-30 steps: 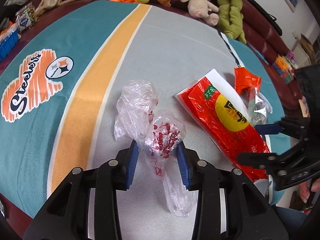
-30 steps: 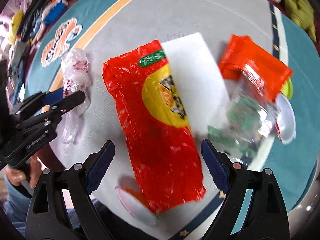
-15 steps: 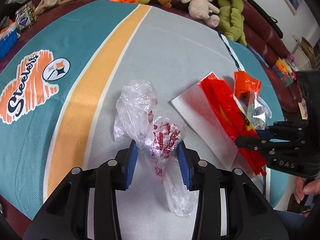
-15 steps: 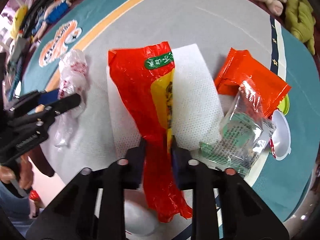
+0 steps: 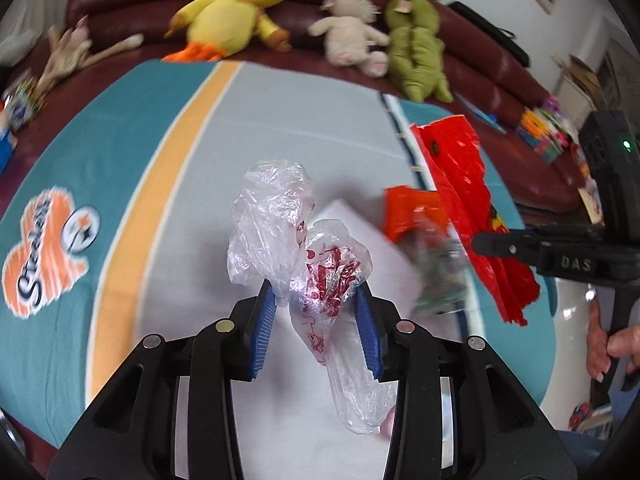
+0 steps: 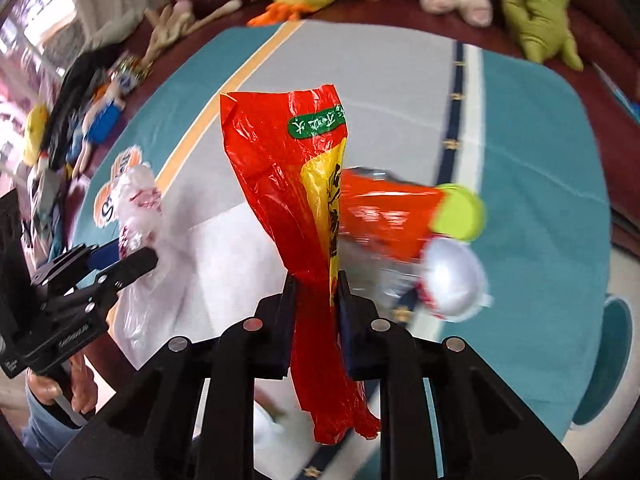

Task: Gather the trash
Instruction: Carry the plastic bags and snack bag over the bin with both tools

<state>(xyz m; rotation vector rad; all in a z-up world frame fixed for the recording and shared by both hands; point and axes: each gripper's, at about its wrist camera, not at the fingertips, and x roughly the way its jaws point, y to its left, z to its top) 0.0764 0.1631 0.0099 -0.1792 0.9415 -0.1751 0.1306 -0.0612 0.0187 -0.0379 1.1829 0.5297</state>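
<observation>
My left gripper (image 5: 316,300) is shut on a crumpled clear plastic bag with red print (image 5: 320,276) and holds it above the table; it shows at the left of the right wrist view (image 6: 138,208). My right gripper (image 6: 316,280) is shut on a red and yellow plastic bag (image 6: 296,168) and holds it up off the table; the bag also shows in the left wrist view (image 5: 464,196). On the table lie a white napkin (image 5: 360,228), an orange wrapper (image 6: 384,216), a clear green-printed packet (image 5: 440,276) and a white lid (image 6: 452,276).
The table carries a teal, grey and orange Steelers cloth (image 5: 120,152). A yellow-green disc (image 6: 460,212) lies by the orange wrapper. Plush toys (image 5: 236,8) sit on the dark red sofa (image 5: 480,40) behind. Toys and clutter (image 6: 92,120) lie at the far left.
My right gripper closed on the red and yellow bag and lifted it off the napkin. My left gripper raised the clear bag off the table. Both views now tilt up toward the sofa.
</observation>
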